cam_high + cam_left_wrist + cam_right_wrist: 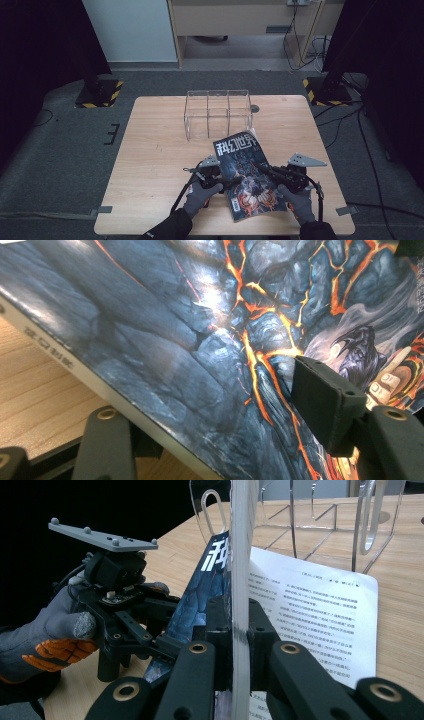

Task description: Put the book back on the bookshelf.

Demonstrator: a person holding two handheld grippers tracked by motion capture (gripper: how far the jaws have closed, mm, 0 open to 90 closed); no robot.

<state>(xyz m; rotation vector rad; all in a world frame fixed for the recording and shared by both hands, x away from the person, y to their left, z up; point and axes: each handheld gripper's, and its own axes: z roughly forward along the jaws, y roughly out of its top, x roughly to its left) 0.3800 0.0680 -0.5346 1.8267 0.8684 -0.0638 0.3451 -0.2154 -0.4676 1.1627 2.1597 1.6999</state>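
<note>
A magazine [246,172] with a dark lava-pattern cover lies on the near part of the wooden surface [155,150], just in front of a clear three-compartment holder [218,114]. The right tongs [266,171] are clamped on the front cover [239,605], holding it up on edge above the printed page [320,610] beneath. The left tongs [226,184] straddle the magazine's spine side, one jaw under it and one pad just over the artwork, but their jaws are not seen pressing on it.
</note>
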